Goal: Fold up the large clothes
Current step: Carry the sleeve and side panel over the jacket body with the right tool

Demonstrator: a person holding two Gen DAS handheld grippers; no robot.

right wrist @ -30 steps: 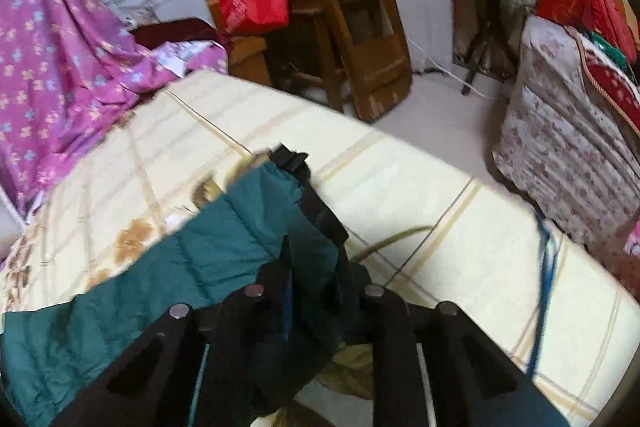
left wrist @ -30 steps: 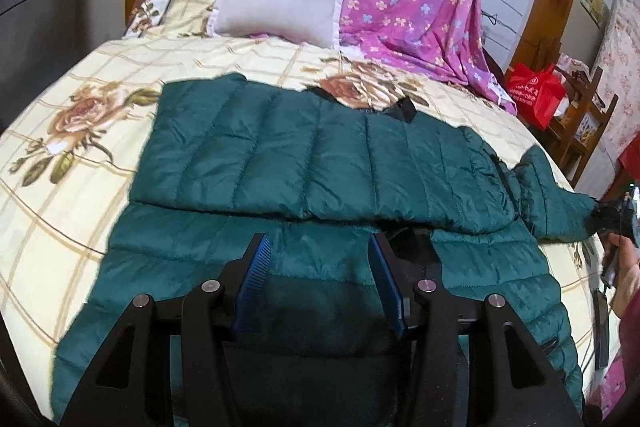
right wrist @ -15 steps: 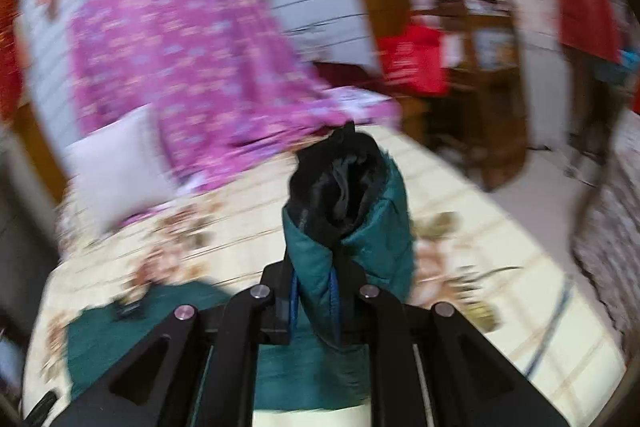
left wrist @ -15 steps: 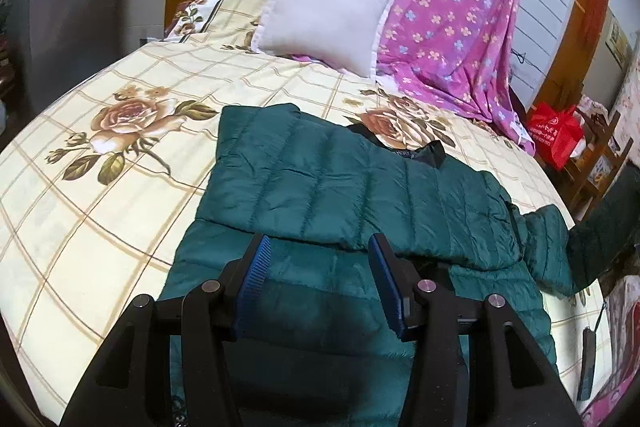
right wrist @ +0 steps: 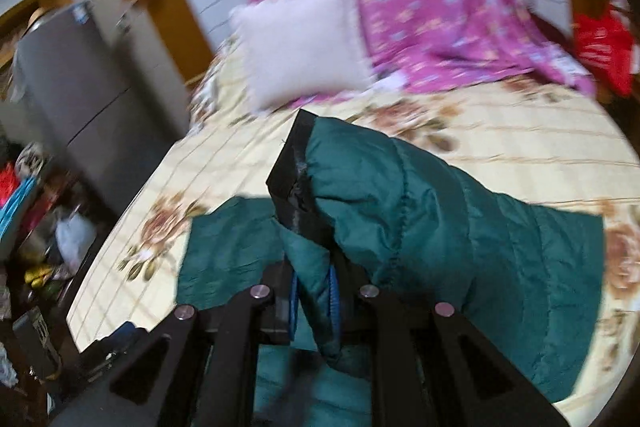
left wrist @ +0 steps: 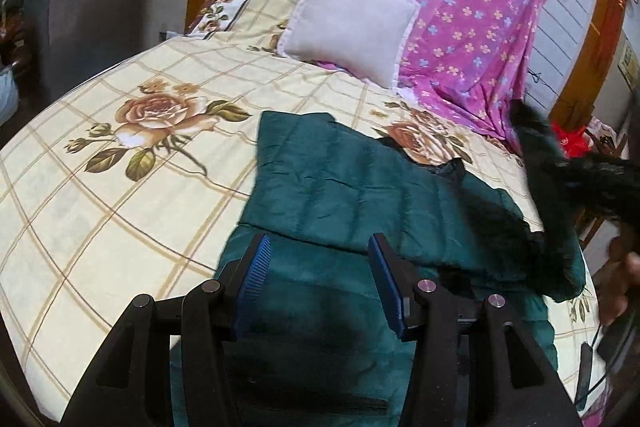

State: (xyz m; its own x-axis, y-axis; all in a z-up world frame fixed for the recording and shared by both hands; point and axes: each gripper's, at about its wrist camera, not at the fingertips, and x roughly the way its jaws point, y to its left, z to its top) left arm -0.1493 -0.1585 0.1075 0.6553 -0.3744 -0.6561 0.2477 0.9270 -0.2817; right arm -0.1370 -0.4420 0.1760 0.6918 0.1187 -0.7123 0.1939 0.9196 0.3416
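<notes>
A dark green quilted jacket point(left wrist: 360, 195) lies on the bed, one side folded over its body. My left gripper point(left wrist: 320, 279) is open and empty, hovering over the jacket's near part. My right gripper point(right wrist: 314, 287) is shut on the jacket's sleeve point(right wrist: 380, 195) near its black cuff point(right wrist: 294, 179) and holds it lifted above the jacket body. In the left wrist view the raised sleeve point(left wrist: 560, 211) is a dark blur at the right.
The bed has a cream floral check sheet point(left wrist: 120, 187). A white pillow point(left wrist: 348, 23) and a purple floral blanket point(left wrist: 460, 7) lie at the head. A grey cabinet point(right wrist: 80, 87) and clutter stand beside the bed. A red bag point(right wrist: 600, 47) is at the far right.
My right gripper has lifted the sleeve off the bed and swung it across over the jacket body. My left gripper stayed open and shifted a little over the jacket's near part.
</notes>
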